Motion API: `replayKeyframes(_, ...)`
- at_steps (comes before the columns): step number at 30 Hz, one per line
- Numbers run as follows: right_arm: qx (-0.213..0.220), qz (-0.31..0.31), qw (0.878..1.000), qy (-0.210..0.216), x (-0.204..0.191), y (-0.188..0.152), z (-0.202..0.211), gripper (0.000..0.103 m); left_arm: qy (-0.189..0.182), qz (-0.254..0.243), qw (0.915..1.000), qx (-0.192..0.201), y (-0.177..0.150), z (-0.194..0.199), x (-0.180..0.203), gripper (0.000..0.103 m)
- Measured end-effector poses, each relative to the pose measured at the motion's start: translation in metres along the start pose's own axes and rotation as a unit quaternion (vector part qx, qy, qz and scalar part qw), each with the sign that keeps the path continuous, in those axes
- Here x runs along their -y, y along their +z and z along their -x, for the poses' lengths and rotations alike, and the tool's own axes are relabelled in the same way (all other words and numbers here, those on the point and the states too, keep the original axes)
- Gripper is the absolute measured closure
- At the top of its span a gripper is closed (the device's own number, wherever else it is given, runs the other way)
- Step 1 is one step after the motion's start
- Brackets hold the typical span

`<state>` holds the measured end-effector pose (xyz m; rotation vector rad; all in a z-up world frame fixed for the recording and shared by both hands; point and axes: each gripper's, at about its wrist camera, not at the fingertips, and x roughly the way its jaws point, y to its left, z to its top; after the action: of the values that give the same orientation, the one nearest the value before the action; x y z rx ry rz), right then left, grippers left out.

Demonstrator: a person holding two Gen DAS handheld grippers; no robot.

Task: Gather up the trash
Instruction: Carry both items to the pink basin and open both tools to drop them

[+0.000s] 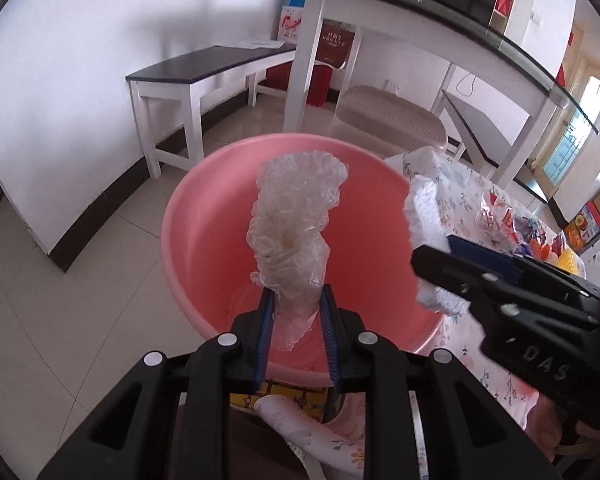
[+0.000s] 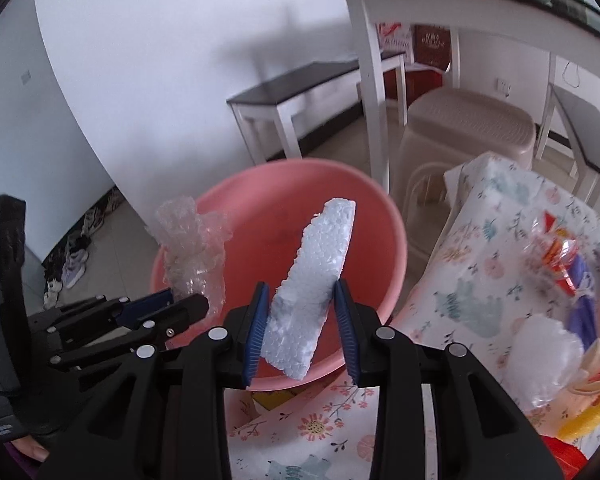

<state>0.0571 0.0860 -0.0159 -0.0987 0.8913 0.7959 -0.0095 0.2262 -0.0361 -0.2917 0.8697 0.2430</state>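
My left gripper is shut on a crumpled piece of clear bubble wrap and holds it upright over the pink basin. My right gripper is shut on a slab of white foam above the same pink basin. In the left wrist view the right gripper with its foam is at the basin's right rim. In the right wrist view the left gripper with the bubble wrap is at the basin's left rim.
A flowered tablecloth covers the table to the right, with clear and coloured wrappers and a clear bag on it. A beige plastic stool, a white table and dark-topped benches stand beyond on the tiled floor.
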Motion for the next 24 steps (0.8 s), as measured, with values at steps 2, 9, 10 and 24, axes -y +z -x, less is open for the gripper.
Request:
replayKeyframes(2, -0.010, 0.004, 1.000, -0.001, -0.001, -0.002, -0.004, 0.069, 0.001, -0.008, 0.9999, -0.008, 0.000, -0.003, 0.002, 0.081)
replayKeyframes(9, -0.034, 0.027, 0.999, -0.018, -0.009, -0.005, -0.014, 0.069, 0.002, -0.016, 0.9993, -0.034, -0.001, -0.015, 0.004, 0.079)
replayKeyframes(10, -0.036, 0.028, 0.999, -0.018, -0.009, -0.006, -0.014, 0.069, 0.003, -0.017, 0.9993, -0.033, 0.000, -0.015, 0.005, 0.079)
replayKeyframes(24, -0.040, 0.017, 0.999, -0.009, -0.003, -0.006, -0.013, 0.068, 0.001, -0.004, 0.9999, -0.013, -0.001, -0.001, 0.002, 0.061)
